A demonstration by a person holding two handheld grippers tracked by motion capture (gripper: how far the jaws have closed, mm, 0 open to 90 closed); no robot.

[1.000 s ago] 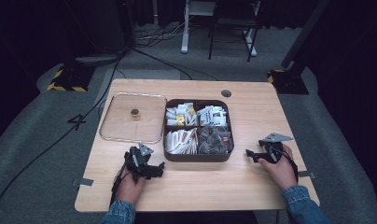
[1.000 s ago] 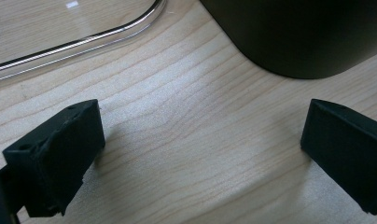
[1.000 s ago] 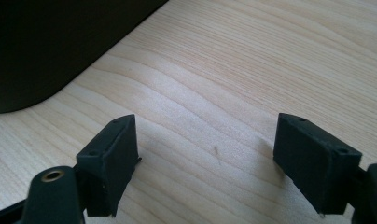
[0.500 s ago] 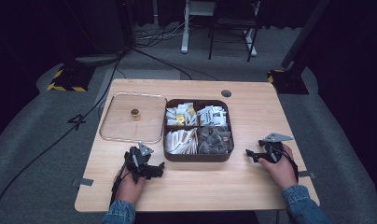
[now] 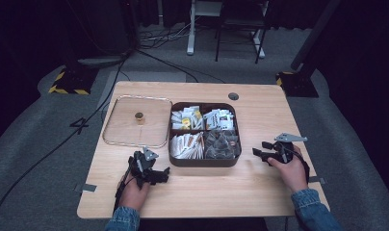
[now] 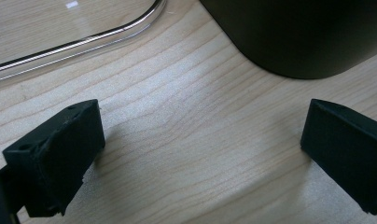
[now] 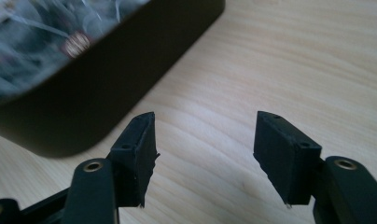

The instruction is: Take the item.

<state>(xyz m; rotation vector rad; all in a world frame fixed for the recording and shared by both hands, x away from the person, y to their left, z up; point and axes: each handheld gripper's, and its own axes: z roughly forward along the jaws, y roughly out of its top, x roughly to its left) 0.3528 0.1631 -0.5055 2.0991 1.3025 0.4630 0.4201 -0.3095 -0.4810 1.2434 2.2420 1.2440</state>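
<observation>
A dark square box point(image 5: 202, 161) with four compartments of tea bags and sachets stands mid-table. To its left lies its clear lid point(image 5: 123, 130) with a small knob point(image 5: 139, 116). My left gripper point(image 5: 161, 173) rests on the wood in front of the lid, by the box's front left corner. Its jaws are wide open over bare table point(image 6: 203, 135), with the box corner point(image 6: 308, 37) ahead. My right gripper point(image 5: 259, 149) lies to the right of the box, pointing at it. Its jaws point(image 7: 207, 140) have just been closing and stand open with nothing between them.
The lid's rim point(image 6: 84, 42) runs close ahead of the left jaws. The box wall point(image 7: 107, 93) rises just left of the right jaws. Bare wood stretches along the table's front edge point(image 5: 207, 211). A cable hole point(image 5: 233, 96) sits at the back.
</observation>
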